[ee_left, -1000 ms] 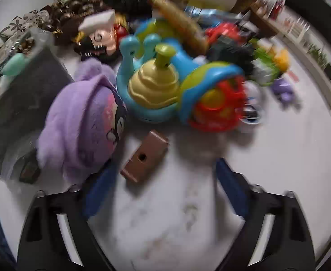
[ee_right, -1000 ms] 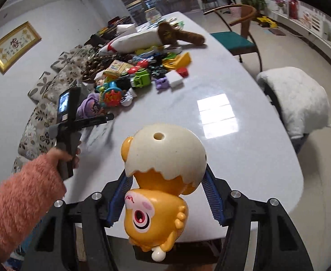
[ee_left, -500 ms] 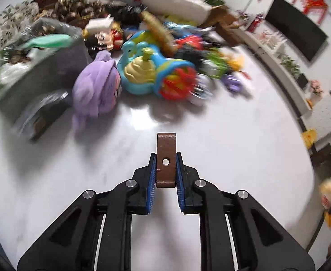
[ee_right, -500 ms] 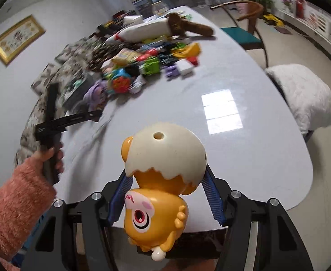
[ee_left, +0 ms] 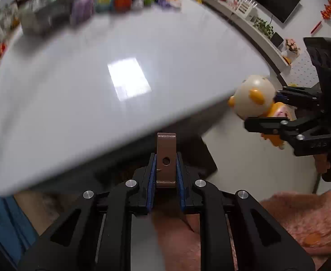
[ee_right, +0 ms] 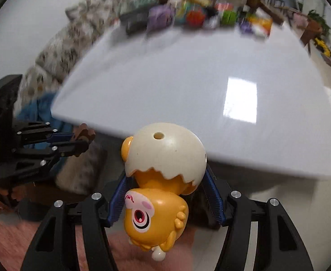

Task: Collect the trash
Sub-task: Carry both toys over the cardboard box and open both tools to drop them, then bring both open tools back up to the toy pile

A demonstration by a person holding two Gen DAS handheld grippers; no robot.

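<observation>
Your left gripper (ee_left: 166,158) clamps a brown matte block (ee_left: 166,155) with a round hole, held off the table's near edge. Your right gripper (ee_right: 165,194) grips a glossy orange chick toy (ee_right: 158,194) with a cream eggshell cap, upside down. Beyond, the smooth white table (ee_right: 176,79) carries a blurred toy pile (ee_right: 188,13) at its far end.

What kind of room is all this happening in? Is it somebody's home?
Most likely a home living room. A patterned sofa runs along the wall, a dark flat screen hangs above a low shelf with potted plants, and a big white table carries a heap of toys at its far end.
</observation>
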